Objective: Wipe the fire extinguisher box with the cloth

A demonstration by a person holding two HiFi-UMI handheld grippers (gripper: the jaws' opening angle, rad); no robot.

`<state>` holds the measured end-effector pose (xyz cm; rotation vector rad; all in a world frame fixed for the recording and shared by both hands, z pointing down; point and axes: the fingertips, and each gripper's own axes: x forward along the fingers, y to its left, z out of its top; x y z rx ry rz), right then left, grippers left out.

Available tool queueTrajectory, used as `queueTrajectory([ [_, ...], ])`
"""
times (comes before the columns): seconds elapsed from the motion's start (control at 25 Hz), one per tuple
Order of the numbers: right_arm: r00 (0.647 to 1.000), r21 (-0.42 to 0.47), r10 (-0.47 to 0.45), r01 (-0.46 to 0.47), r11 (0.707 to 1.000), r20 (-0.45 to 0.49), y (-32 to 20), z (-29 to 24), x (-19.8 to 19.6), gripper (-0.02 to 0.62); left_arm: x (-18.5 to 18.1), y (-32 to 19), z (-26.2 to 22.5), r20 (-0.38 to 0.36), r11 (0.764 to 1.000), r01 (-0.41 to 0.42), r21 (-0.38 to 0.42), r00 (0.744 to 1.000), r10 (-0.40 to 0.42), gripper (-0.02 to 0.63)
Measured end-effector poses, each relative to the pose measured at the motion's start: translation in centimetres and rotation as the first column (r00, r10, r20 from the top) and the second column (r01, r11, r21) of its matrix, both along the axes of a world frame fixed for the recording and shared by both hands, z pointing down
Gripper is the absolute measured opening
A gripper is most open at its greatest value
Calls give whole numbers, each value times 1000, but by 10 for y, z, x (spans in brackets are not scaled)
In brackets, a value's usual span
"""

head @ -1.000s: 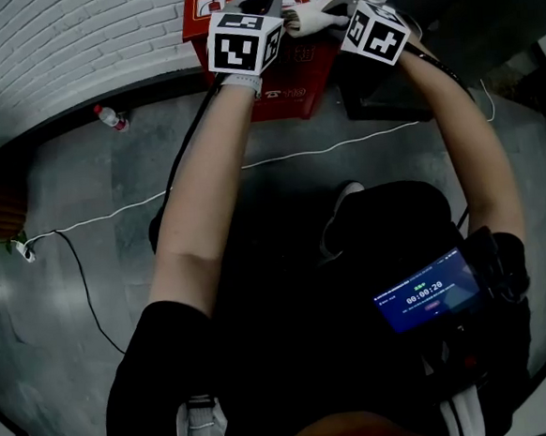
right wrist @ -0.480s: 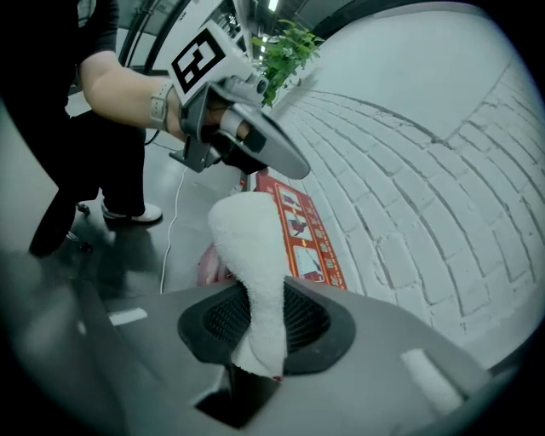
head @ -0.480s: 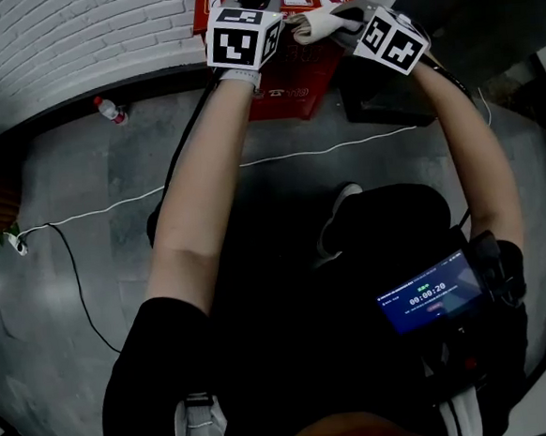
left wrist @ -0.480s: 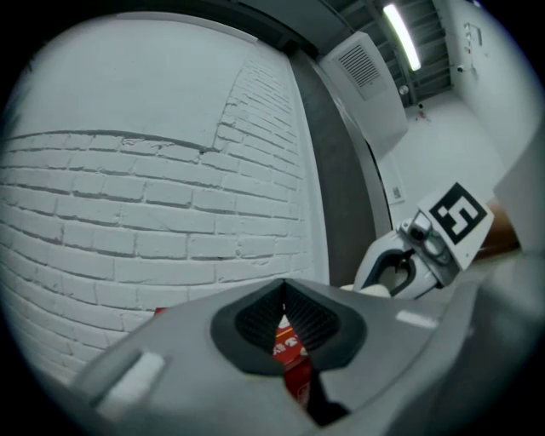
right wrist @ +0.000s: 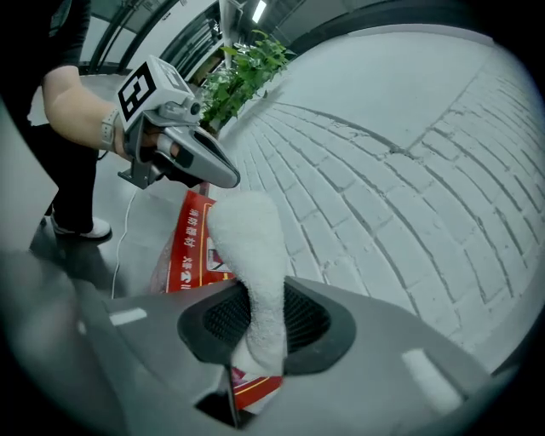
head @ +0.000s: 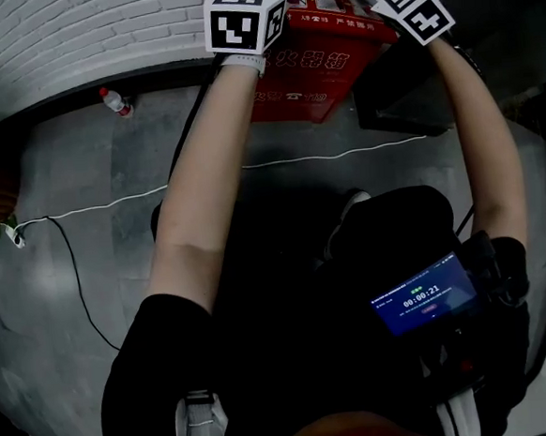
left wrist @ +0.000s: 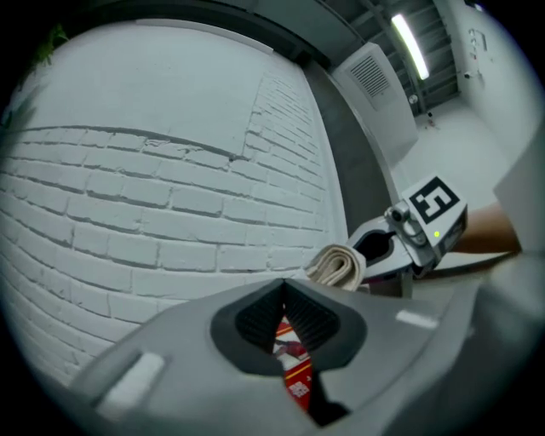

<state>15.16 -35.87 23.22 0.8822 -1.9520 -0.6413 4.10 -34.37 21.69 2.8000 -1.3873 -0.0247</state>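
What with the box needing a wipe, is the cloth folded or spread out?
Folded. The cloth is a thick wad clamped in the right gripper; the left gripper view shows its layered end.

Grey floor (head: 99, 160) bears red box (head: 308, 68), bottle (head: 113, 101), cable (head: 112, 205).

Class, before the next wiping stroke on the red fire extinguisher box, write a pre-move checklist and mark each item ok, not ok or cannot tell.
1. Cloth gripped: ok. The right gripper is shut on it.
2. Cloth sticks out past the jaws: ok. A white fold juts forward.
3. Cloth touching the fire extinguisher box: cannot tell. No view shows the contact.
4. Left gripper empty: ok. Its jaws are together with nothing between them.
5. Left gripper apart from the cloth: ok, though it is close beside it.
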Motion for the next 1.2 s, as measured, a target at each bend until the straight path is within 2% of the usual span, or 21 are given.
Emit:
queueTrajectory([
  [0.16, 1000, 22, 17, -17, 1000, -1, -32, 9, -16, 89, -13, -22, 9, 54, 999, 35, 4, 998, -35, 3],
  [0.32, 998, 31, 44, -43, 999, -39, -60, 19, -26, 91, -17, -41, 11, 65, 1000, 28, 13, 997, -29, 3],
  [0.52, 996, 74, 69, -65, 995, -61, -91, 19, -34, 91, -30, -62, 7, 170, 992, 85, 90, 980, -99, 3],
  [0.72, 990, 86, 85, -76, 993, -109, -117, 32, -37, 91, -24, -74, 16, 205, 994, 64, 91, 975, -81, 3],
  [0.96, 977, -14, 59, -64, 998, -204, -124, 74, -39, 87, -23, -82, 23, 220, 996, 47, 76, 973, -63, 3],
  [1.2, 976, -68, 22, -38, 997, -216, -103, 84, -46, 86, -31, -79, 32, 201, 998, 48, 38, 978, -54, 3],
])
